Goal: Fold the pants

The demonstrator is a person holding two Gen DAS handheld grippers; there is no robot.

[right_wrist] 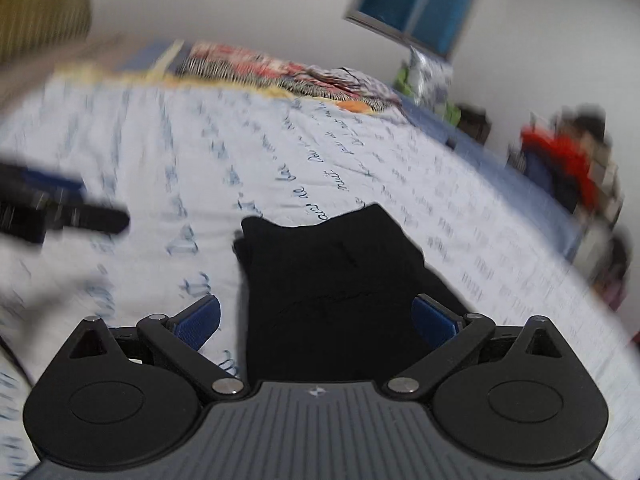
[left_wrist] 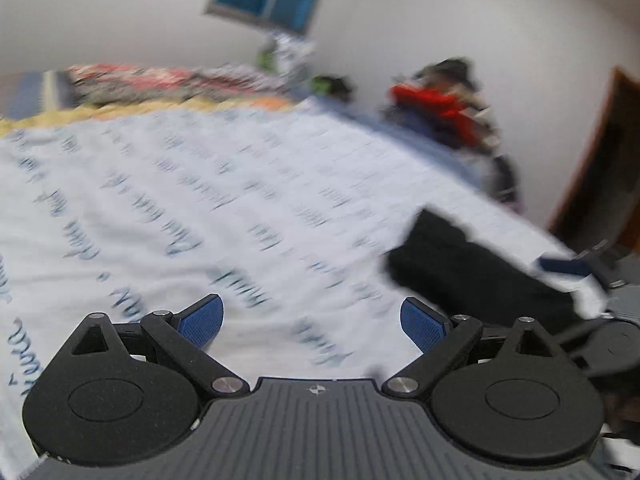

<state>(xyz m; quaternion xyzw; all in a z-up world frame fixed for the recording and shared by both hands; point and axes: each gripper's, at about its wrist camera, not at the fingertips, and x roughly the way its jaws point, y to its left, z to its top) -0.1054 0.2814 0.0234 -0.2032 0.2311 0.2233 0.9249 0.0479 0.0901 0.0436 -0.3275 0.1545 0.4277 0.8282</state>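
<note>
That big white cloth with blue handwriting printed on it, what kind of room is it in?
Most likely a bedroom in a home. The white sheet with blue script covers what looks like a bed, with red and black patterned bedding heaped at its far end, a blue-paned window above, and black folded pants lying on it.

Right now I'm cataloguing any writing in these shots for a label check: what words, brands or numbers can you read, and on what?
"de": one legible script word on the bed sheet.
"nuit": script on the same sheet, less certain.
Remaining sheet script: too blurred to read.
Black pants: no readable label.
</note>
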